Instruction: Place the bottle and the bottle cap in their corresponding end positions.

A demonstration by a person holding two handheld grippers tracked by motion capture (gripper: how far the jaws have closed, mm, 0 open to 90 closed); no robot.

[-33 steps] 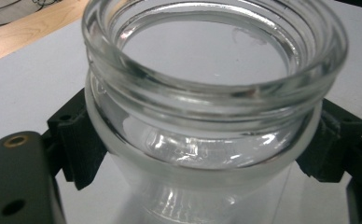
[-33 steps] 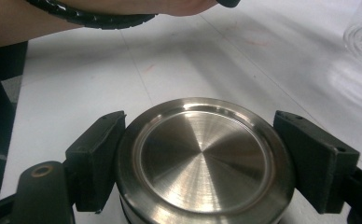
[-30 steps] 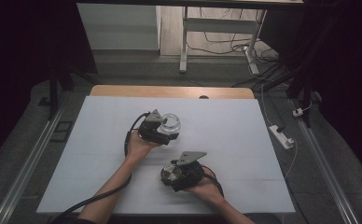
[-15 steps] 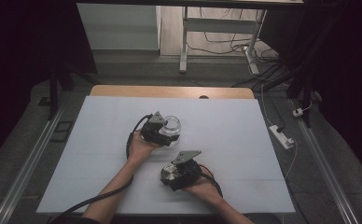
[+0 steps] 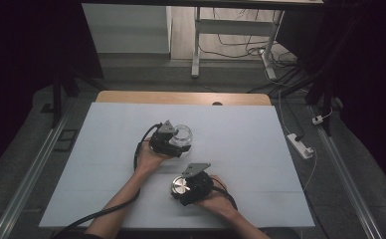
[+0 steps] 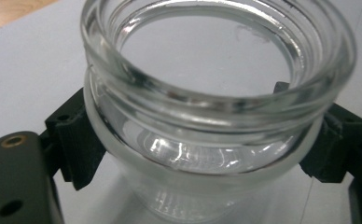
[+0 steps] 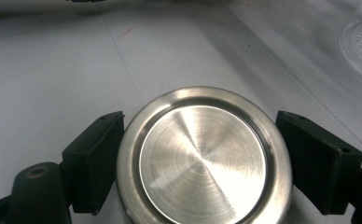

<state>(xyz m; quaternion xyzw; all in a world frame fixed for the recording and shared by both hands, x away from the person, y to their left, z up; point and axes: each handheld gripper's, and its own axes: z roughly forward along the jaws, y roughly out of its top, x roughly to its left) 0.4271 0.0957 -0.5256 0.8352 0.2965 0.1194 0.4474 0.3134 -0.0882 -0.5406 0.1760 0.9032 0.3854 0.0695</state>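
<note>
A clear glass jar (image 5: 182,136) with an open threaded mouth stands on the white table (image 5: 241,134) near its middle. My left gripper (image 5: 176,144) is shut on it; in the left gripper view the black pads (image 6: 76,144) press both sides of the jar (image 6: 216,116) below its rim. Nearer the front edge my right gripper (image 5: 181,189) is shut on a round brushed-metal lid (image 5: 180,187). The right gripper view has the lid (image 7: 202,156) face up between both pads (image 7: 95,156). The jar and the lid are apart.
The table's wooden far edge (image 5: 181,97) has a small dark hole. A white power strip (image 5: 300,145) with cables lies on the floor at the right. Table legs (image 5: 197,45) and wires stand beyond. Bare white surface lies left and right of both hands.
My right gripper with the lid has shifted slightly left and turned. The left gripper with the jar has barely moved.
</note>
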